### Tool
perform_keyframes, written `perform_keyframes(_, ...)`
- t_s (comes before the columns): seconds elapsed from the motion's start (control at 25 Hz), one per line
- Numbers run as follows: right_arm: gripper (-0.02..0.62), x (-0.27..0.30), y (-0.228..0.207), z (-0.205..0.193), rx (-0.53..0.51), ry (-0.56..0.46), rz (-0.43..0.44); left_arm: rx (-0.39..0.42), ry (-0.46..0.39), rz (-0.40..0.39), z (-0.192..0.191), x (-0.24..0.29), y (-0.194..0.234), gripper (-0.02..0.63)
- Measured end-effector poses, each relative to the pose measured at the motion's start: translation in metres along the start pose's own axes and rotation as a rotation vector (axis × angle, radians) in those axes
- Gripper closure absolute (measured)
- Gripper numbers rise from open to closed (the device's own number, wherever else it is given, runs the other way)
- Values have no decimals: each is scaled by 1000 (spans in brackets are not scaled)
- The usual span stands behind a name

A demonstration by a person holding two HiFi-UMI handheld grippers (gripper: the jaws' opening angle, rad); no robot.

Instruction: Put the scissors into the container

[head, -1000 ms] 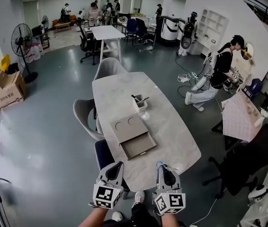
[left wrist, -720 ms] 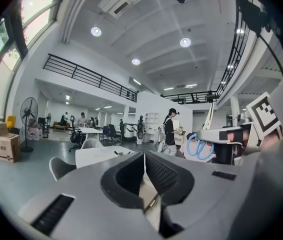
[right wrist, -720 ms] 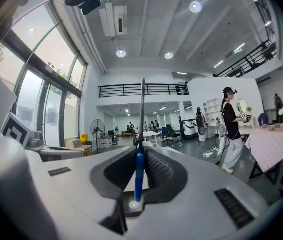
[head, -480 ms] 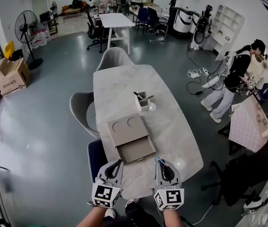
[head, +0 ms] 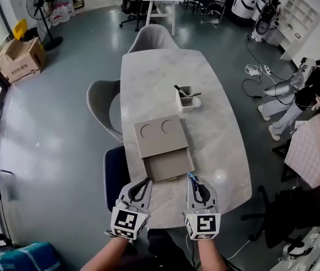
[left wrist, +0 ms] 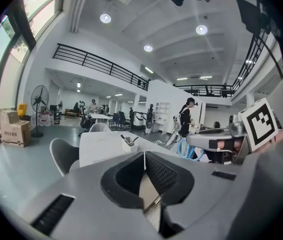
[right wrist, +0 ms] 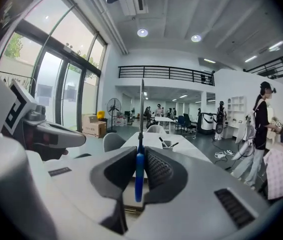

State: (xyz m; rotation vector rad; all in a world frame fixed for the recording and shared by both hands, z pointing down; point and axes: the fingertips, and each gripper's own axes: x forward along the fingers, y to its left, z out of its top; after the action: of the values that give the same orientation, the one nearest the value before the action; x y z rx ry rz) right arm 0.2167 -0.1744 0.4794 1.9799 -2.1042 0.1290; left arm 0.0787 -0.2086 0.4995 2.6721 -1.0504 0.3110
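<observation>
The table (head: 219, 134) looks glossy marble, the box (head: 161, 143) matt, the scissors (right wrist: 139, 174) metal and plastic.

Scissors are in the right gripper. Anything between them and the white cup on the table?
Yes: a tan box with an open drawer lies flat on the table between scissors and white cup.

Grey left tool (head: 146, 180) and right tool (head: 191, 177); each bears a black-and-white marker cube (head: 129, 224)

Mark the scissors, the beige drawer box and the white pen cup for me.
scissors (right wrist: 139, 171): right gripper view, on the blue handle between the jaws.
beige drawer box (head: 161, 145): head view, on the flat top below its two round recesses.
white pen cup (head: 186, 104): head view, on its near side wall.
</observation>
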Motion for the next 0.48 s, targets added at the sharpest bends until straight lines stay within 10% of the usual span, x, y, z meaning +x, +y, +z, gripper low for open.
perform_keyframes(0.48, 557, 83, 18, -91, -620, 288, 173, -65, 43, 62, -34, 38, 8, 586)
